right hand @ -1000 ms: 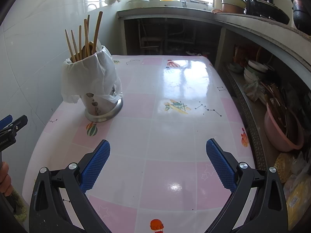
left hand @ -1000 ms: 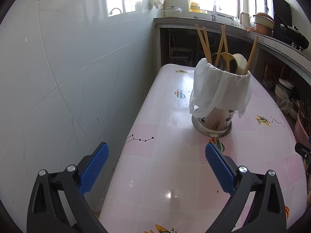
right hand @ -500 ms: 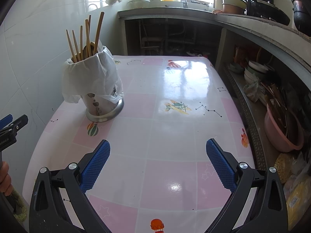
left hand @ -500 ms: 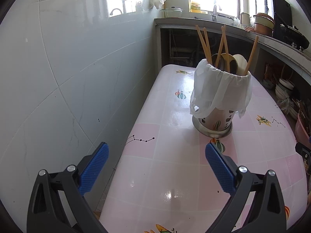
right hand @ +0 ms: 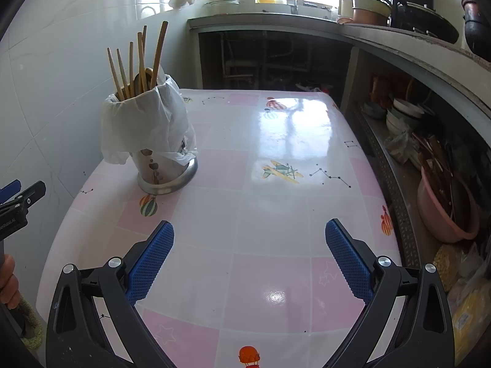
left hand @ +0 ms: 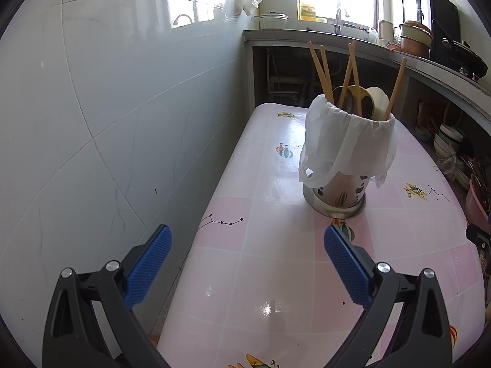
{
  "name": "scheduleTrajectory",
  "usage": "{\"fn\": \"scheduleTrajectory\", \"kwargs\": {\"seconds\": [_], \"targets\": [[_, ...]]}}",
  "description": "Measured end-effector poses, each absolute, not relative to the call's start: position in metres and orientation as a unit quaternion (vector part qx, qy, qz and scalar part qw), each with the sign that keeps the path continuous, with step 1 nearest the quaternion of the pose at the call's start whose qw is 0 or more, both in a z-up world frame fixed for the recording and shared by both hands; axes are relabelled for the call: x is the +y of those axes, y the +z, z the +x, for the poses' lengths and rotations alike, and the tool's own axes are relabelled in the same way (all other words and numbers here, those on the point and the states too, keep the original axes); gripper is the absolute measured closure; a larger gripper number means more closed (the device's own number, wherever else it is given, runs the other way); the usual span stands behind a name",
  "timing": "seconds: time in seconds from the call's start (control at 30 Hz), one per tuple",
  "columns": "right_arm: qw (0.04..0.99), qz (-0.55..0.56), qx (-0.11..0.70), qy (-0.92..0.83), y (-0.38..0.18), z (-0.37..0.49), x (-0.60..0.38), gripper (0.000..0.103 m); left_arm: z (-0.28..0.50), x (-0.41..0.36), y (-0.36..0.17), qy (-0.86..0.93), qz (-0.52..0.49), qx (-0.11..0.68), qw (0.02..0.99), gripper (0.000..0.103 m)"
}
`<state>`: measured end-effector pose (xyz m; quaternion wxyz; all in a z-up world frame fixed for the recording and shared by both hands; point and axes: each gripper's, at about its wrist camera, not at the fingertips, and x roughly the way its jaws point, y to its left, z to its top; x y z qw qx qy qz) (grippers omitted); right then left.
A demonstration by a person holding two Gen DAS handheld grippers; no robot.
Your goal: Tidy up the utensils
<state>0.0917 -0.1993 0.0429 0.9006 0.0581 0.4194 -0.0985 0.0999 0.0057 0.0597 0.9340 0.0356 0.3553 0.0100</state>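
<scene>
A metal utensil holder (left hand: 337,196) lined with a white plastic bag (left hand: 346,147) stands upright on the pink checked table (left hand: 276,276). Wooden chopsticks (left hand: 320,70) and spoons (left hand: 376,107) stand in it. In the right wrist view the holder (right hand: 162,174) with its chopsticks (right hand: 139,61) is at the table's left side. My left gripper (left hand: 247,263) is open and empty, above the table's near left edge, short of the holder. My right gripper (right hand: 248,257) is open and empty over the near middle of the table (right hand: 276,208).
A tiled wall (left hand: 107,122) runs along the table's left side. A concrete counter (right hand: 399,40) with pots wraps around the back and right; its lower shelf holds bowls (right hand: 402,113) and a pink basin (right hand: 445,211). The left gripper's tip (right hand: 21,199) shows at the right view's left edge.
Both views have shifted only slightly toward the holder; both grippers stay open and empty. Nothing on the table has moved.
</scene>
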Motion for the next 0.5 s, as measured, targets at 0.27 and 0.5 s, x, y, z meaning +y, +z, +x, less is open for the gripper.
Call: {"fn": "scheduleTrajectory", "kwargs": {"seconds": [0.27,0.5], "targets": [[0.901,0.056,0.419,-0.098,0.0442,0.0933,-0.1968,0.008,0.0998,0.0054,0.0597,0.01,0.036,0.355,0.934,0.006],[0.901,0.056,0.419,-0.098,0.0439,0.0928,-0.1966,0.008,0.1002,0.0053,0.0599,0.01,0.035,0.355,0.934,0.006]]}}
